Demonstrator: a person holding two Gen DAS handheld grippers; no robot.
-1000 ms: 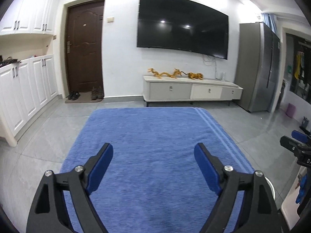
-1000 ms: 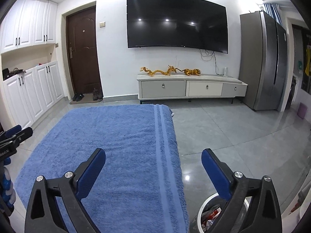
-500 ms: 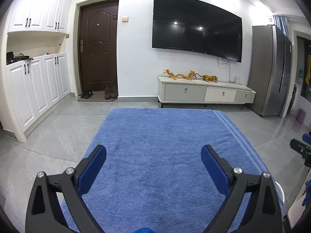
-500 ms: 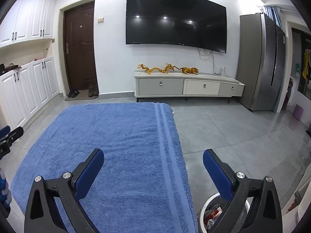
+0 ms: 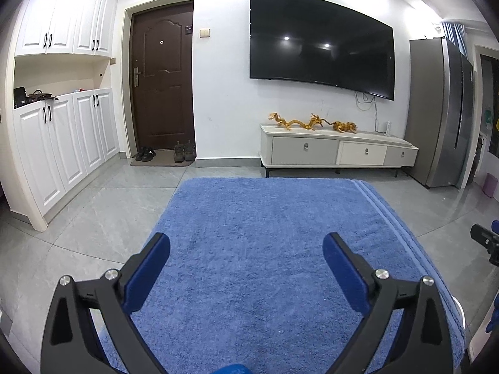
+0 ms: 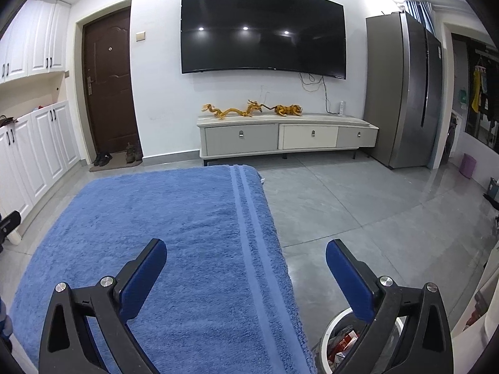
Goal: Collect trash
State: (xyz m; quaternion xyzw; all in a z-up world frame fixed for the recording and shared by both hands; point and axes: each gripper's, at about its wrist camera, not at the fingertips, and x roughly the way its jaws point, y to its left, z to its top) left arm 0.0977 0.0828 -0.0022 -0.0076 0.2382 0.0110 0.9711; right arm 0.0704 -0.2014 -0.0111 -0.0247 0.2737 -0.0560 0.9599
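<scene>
Both hand-held grippers hover over a blue towel (image 5: 265, 249) spread across the tabletop. Left hand-held gripper (image 5: 246, 246) has its blue pads set wide apart, having just finished spreading, with only towel showing between them. Right hand-held gripper (image 6: 246, 252) is likewise spread wide with nothing clamped; its left pad sits over the towel's striped edge and its right pad over grey floor. At 5 o'clock in the right wrist view, a white-rimmed trash bin (image 6: 335, 321) stands on the floor just beside the towel's edge, with red and white wrappers (image 6: 343, 341) lying inside it. At 12 o'clock a dark television (image 6: 263, 28) hangs above a low cabinet (image 6: 287, 137) carrying golden dragon figures (image 6: 234, 110).
</scene>
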